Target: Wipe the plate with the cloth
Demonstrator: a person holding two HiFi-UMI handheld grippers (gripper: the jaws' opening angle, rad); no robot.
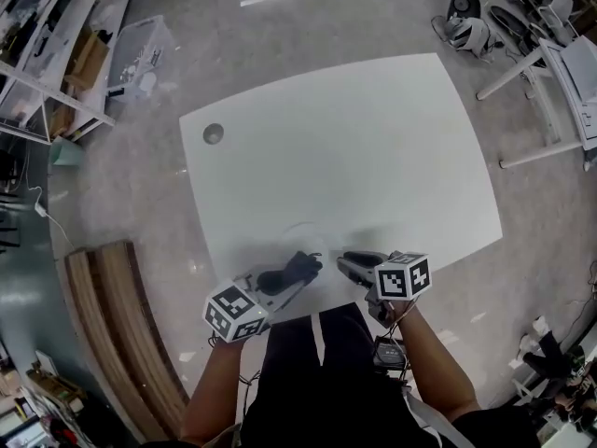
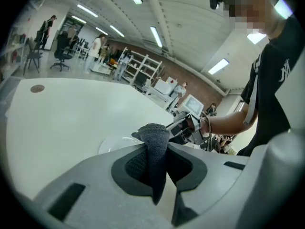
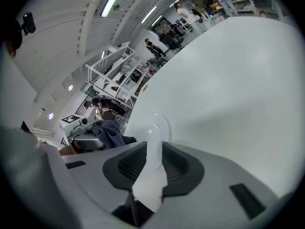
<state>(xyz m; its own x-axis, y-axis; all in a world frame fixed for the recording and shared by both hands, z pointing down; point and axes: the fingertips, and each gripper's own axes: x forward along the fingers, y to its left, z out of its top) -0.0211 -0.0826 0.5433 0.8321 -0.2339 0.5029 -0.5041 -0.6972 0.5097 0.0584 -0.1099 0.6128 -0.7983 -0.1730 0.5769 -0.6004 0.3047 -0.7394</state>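
Grey knitted cloth [image 2: 153, 142] is bunched between the jaws of the left gripper [image 1: 300, 281]. The jaws are squeezed onto it, with a rounded tuft poking out past the tips and a tail hanging down behind them. The person stands at the near edge of the white table [image 1: 373, 147], both forearms reaching out over it, one gripper in each hand.

The right gripper [image 1: 345, 263] has its jaws pressed onto the rim of the plate [image 3: 156, 126], pinching the lip on its own side. The plate is white, with a glossy lip, and from above it hardly stands out from the tabletop. It lies close to the near edge of the table, roughly midway along it, right in front of the person. The two grippers come in at it from either side, their tips near each other.

The cloth is held at the left side of the plate, just over its rim. I can't tell whether the fabric actually touches it, nor whether the plate lies flat or is tipped up a little.

A round hole [image 1: 213, 133] is set into the table near its far left corner, well apart from the grippers.
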